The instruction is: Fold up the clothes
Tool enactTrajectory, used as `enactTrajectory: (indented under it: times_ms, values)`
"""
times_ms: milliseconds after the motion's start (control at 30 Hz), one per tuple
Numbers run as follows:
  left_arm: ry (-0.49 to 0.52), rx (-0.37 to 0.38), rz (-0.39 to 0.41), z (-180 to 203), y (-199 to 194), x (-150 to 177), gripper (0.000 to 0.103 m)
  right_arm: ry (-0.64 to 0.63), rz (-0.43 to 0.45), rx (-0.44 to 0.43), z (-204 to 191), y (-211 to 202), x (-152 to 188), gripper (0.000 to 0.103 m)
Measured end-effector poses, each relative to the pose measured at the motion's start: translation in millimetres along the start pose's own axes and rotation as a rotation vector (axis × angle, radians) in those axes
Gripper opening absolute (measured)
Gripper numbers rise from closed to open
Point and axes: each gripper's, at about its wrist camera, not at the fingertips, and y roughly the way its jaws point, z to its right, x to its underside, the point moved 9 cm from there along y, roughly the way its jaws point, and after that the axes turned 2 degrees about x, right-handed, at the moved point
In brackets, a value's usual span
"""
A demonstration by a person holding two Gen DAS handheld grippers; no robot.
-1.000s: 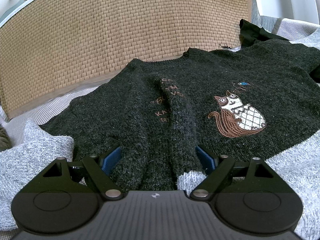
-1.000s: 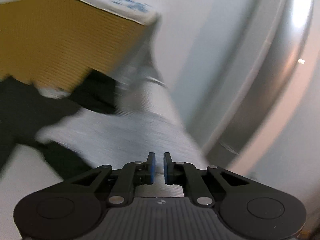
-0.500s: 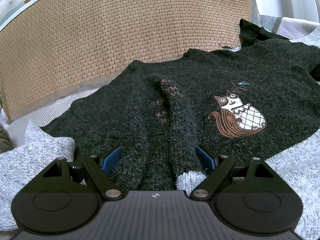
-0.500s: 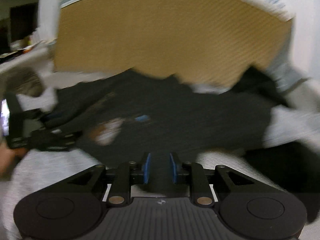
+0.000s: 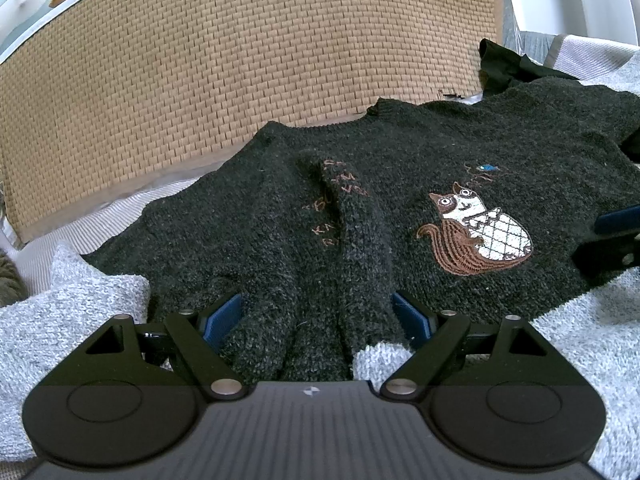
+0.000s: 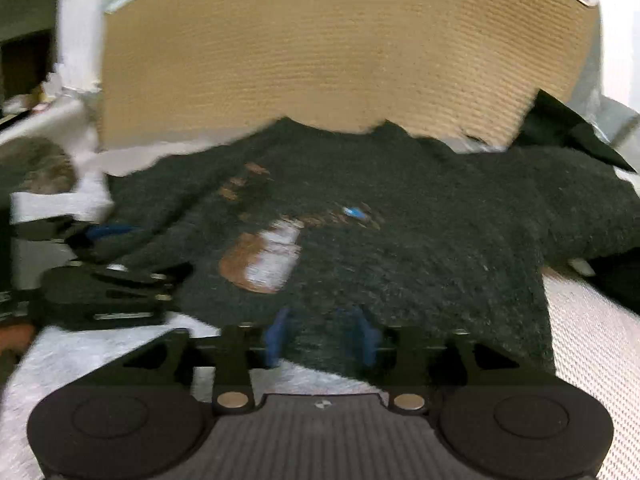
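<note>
A dark sweater (image 5: 400, 208) lies spread over grey knitwear (image 5: 80, 320) before a woven mat (image 5: 240, 60). The left gripper (image 5: 318, 318) has wide jaws straddling a bunched hem fold; whether they pinch it is unclear. The right gripper (image 6: 320, 336), jaws opening, nears the hem and could also snag the grey layer beneath

- Dark charcoal knitted sweater (image 5: 280, 240): brown-and-white embroidered squirrel (image 5: 476, 236), brown stitched lettering left of it.
- Tan woven rattan panel (image 5: 240, 60): brick-like weave, behind the sweater.
- Light grey knitted fabric (image 5: 72, 312): heathered, before the sweater.
</note>
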Motion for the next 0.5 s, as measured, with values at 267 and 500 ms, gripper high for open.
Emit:
enactTrajectory:
  times_ms: [267, 500]
  values:
    - [0.0, 0.005, -0.008, 0, 1, -2, 0.084, -0.021, -0.004, 0.021, 0, 7, 4, 0.051]
    - [0.008, 0.008, -0.026, 1, 3, -3, 0.084, -0.076, -0.003, 0.083, -5, 12, 6, 0.054]
